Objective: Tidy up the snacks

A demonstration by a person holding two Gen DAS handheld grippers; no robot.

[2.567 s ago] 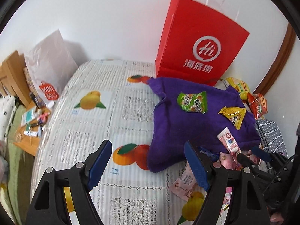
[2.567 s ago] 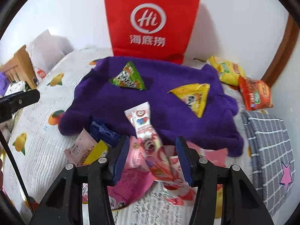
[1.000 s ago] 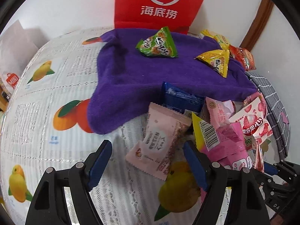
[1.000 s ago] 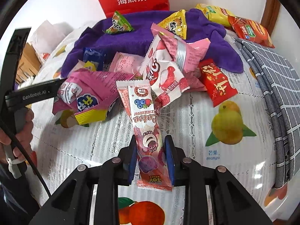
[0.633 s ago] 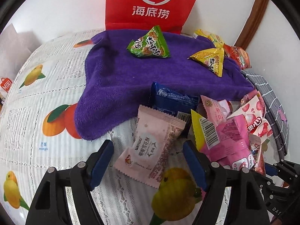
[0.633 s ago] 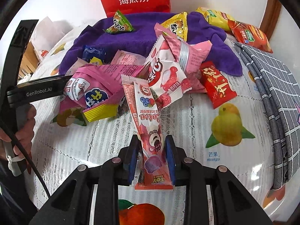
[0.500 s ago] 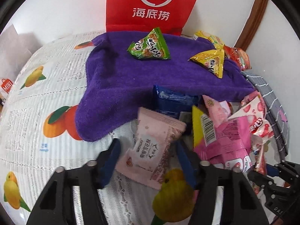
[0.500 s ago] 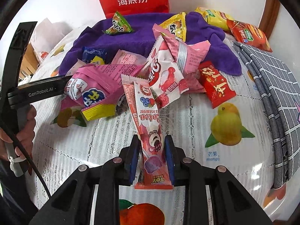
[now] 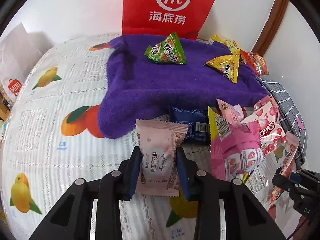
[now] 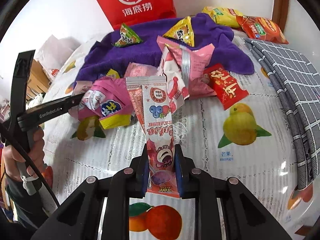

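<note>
- Since half a second ago, the left gripper (image 9: 158, 169) has been closed from a wide spread onto the pale pink snack packet (image 9: 159, 154), which is now clamped between its two blue pads.
- That packet is seen pinched at its lower half, with its upper end standing free above the fingertips, just in front of the near edge of the purple towel (image 9: 166, 82).
- The right gripper (image 10: 161, 167) is kept clamped on the long pink stick packet (image 10: 158, 128), as in the earlier frames; the packet is gripped near its lower end and its length runs forward over the fruit-print tablecloth (image 10: 226, 160).
- A loose heap of snacks is seen between the two grippers: a pink and yellow multipack (image 10: 108, 104), a pink and white bag (image 10: 180, 76) and a red packet (image 10: 227, 86), all near the towel's near edge.
- A dark blue packet (image 9: 190, 127) is seen just behind the clamped pale pink packet, partly tucked under the towel's edge.
- On the towel, a green triangular packet (image 9: 166, 51) and a yellow triangular packet (image 9: 226, 67) are laid well apart.
- A red paper bag (image 9: 170, 6) is stood against the wall at the table's far edge.
- Yellow and orange chip bags (image 10: 258, 26) are seen at the far right corner, beside a grey checked cloth (image 10: 290, 84).
</note>
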